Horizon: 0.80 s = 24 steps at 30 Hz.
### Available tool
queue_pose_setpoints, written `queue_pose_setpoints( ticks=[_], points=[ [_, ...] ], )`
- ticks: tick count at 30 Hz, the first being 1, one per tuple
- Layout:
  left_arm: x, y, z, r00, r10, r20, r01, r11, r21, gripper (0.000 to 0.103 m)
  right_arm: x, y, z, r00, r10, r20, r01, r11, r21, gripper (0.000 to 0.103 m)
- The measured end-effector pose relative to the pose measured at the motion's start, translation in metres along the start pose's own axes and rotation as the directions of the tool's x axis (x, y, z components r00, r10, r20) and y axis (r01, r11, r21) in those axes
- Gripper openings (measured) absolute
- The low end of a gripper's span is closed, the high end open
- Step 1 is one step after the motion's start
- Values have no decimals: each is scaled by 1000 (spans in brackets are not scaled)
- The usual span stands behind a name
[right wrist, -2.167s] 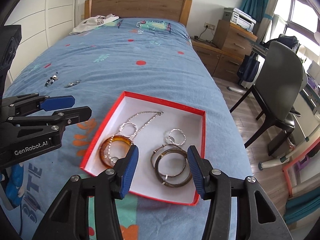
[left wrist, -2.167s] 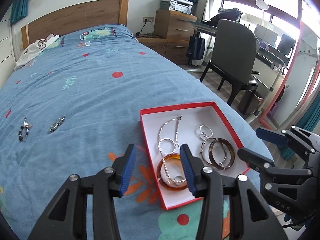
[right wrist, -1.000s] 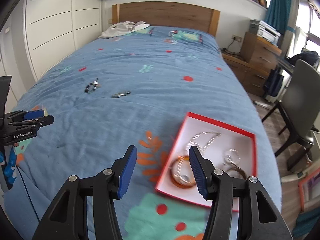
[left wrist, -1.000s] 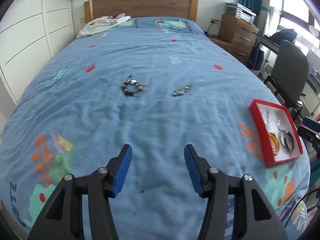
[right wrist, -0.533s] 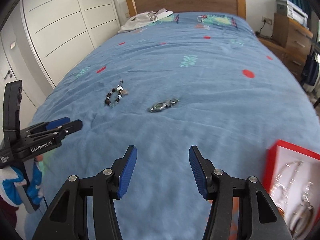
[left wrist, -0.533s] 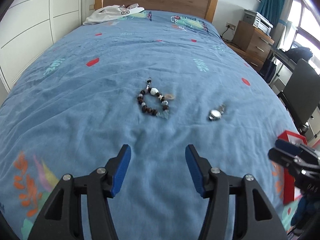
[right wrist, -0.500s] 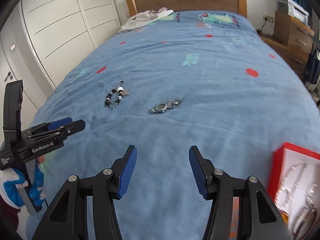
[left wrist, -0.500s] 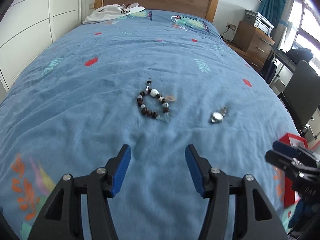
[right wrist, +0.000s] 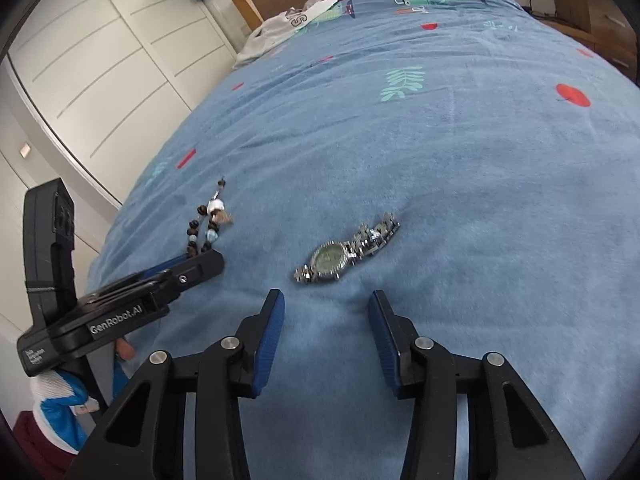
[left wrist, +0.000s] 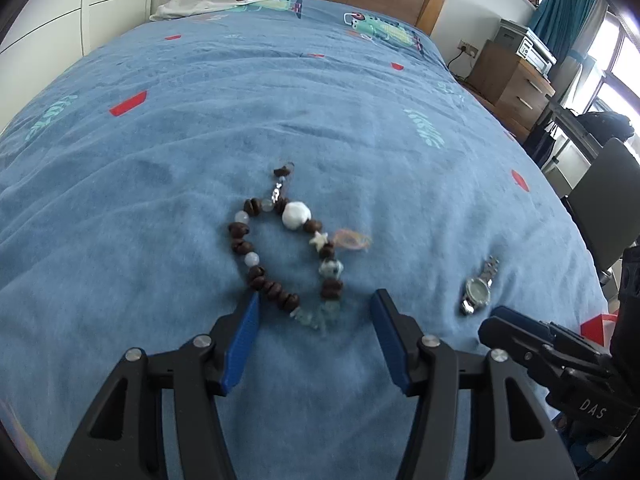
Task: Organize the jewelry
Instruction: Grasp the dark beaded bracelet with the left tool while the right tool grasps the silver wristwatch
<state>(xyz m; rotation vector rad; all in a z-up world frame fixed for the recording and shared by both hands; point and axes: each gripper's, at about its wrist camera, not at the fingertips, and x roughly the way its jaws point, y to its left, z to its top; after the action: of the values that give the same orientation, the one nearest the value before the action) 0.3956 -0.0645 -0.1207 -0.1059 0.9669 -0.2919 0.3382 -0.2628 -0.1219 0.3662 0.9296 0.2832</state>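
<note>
Left wrist view shows the left gripper (left wrist: 314, 312) spread wide and empty around the beaded bracelet's (left wrist: 286, 248) near end, while beside the bracelet the right gripper (right wrist: 326, 304), narrowing yet empty, lines up short of the watch (right wrist: 340, 254) for pickup.

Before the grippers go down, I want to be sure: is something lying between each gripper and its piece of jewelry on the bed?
Nothing visible: bare blanket separates the right gripper from the watch; the left gripper is already at the beaded bracelet.
</note>
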Motion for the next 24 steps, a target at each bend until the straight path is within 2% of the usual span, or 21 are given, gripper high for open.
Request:
queue_pose_setpoints(
  ticks=[6,9,15,18,20,22,23,24],
  points=[
    [13,6,11,1000,4,10,-4,1000,0,54,15,-10,12,998,62,31,-64,995,72,32],
    [16,4,10,1000,22,18,-22,1000,20,54,20,-13,16,995,88,43,-92,991,100,31],
    [18,1,9,998,48,45,-50,998,35,50,33,-9,20,996,84,38,-88,991,101,24],
    [17,0,8,997,59,58,-61,997,37,37,36,0,22,997,68,24,-70,995,70,24],
    [15,2,8,997,54,60,-56,998,33,21,35,7,21,998,58,23,-59,998,36,24],
    [12,4,9,997,48,59,-49,998,31,16,33,12,19,999,42,31,-42,999,11,23],
    [11,4,8,997,48,59,-50,998,32,9,32,14,18,999,39,35,-39,999,5,23],
    [9,3,7,997,46,57,-48,998,33,9,31,14,17,998,41,38,-41,999,2,23]
  ],
)
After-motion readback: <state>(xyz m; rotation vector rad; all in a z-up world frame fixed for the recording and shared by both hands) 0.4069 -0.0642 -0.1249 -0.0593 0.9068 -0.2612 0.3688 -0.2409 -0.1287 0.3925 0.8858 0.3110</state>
